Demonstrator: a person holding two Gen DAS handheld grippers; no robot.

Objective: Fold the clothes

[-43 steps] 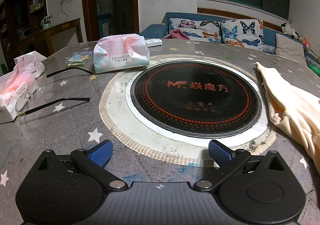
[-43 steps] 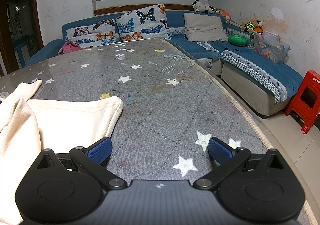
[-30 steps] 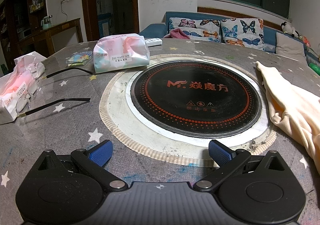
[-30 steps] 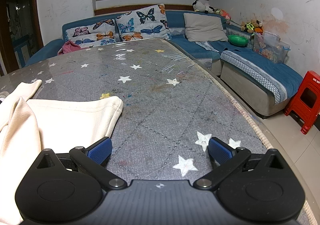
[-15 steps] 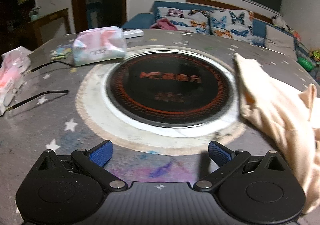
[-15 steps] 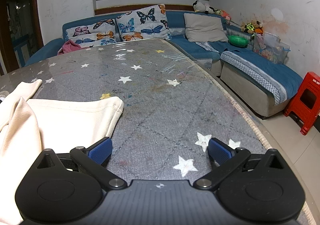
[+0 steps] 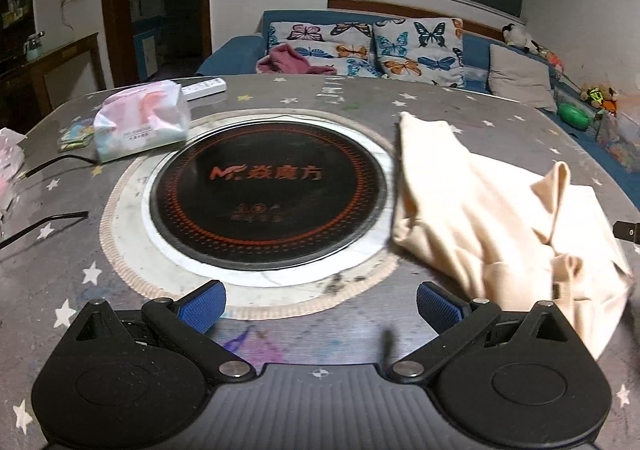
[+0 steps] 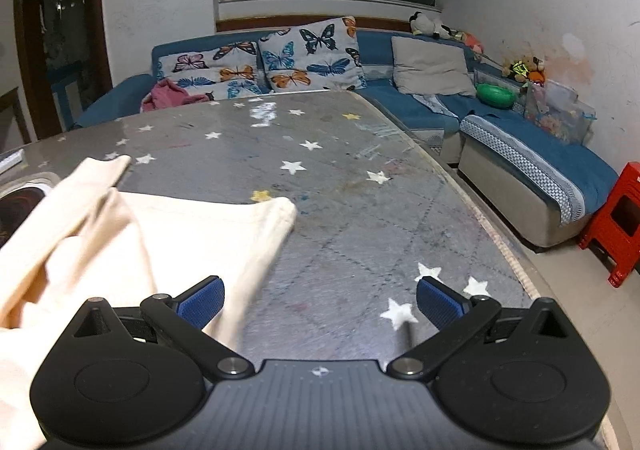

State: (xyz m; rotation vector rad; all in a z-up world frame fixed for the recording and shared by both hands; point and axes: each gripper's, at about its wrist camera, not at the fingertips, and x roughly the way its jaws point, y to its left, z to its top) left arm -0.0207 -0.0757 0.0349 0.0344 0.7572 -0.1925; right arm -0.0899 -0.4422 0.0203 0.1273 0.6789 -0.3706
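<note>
Currently nothing is gripped: the left gripper (image 7: 320, 300) is spread wide above the star-patterned table (image 7: 60, 250), just short of the round induction cooktop (image 7: 268, 189), and the right gripper (image 8: 320, 300) is likewise released, with its left pad at the hem of the cream garment (image 8: 132, 234). The garment (image 7: 492, 217) is heaped and creased on the table to the right of the cooktop, one edge lying over the cooktop's pale rim.

Risk is judged to lie in the grasp itself. If only a top layer of the bunched cloth is pinched, the rest may be dragged into a worse tangle. Fabric could also be swept across the cooktop, and the tissue pack (image 7: 140, 125) could be knocked if the left gripper is swung wide.
</note>
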